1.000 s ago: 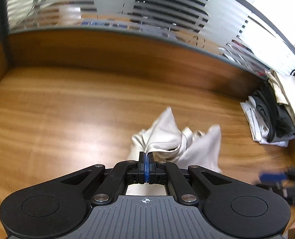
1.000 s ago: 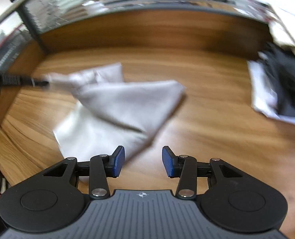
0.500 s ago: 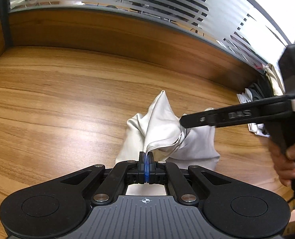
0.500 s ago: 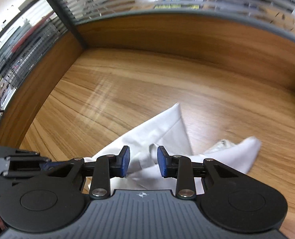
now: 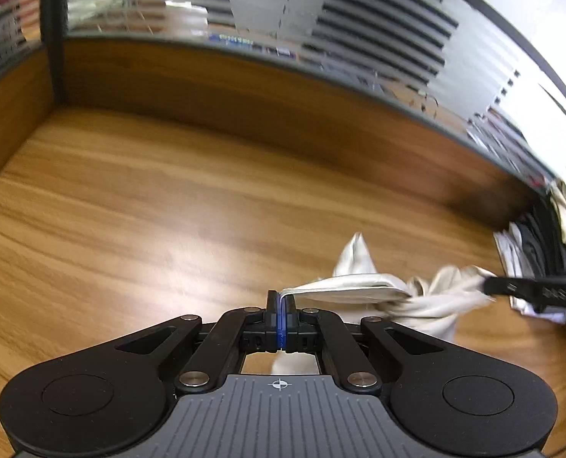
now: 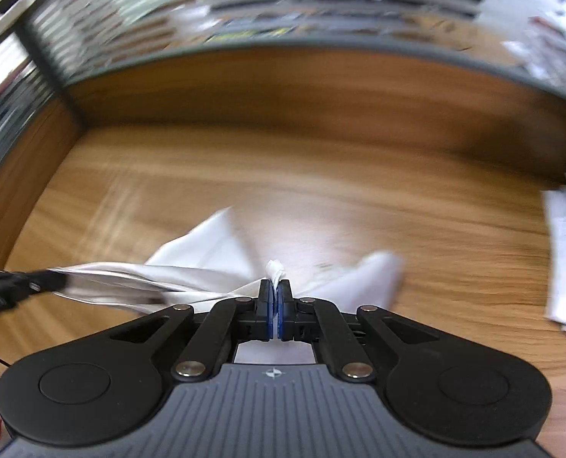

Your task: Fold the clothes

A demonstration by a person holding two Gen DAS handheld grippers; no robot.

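A pale cream garment (image 5: 363, 286) hangs stretched above the wooden desk (image 5: 149, 221). My left gripper (image 5: 281, 297) is shut on one edge of it. From there the cloth runs right to the other gripper's black fingers (image 5: 511, 288). In the right wrist view my right gripper (image 6: 275, 286) is shut on a bunched bit of the same garment (image 6: 214, 244). The cloth stretches left to the left gripper's dark fingers (image 6: 34, 282), and a loose corner (image 6: 374, 274) rests on the desk at the right.
A pile of dark, white and beige clothes (image 5: 538, 244) lies at the desk's right edge, also seen as a blurred pile (image 6: 565, 252) in the right wrist view. A wooden back panel (image 5: 244, 91) with striped glass above and a left side wall (image 6: 19, 160) bound the desk.
My right gripper came in over the garment and shut on a fold of it. Both grippers have drawn apart, and the cloth is now stretched between them.
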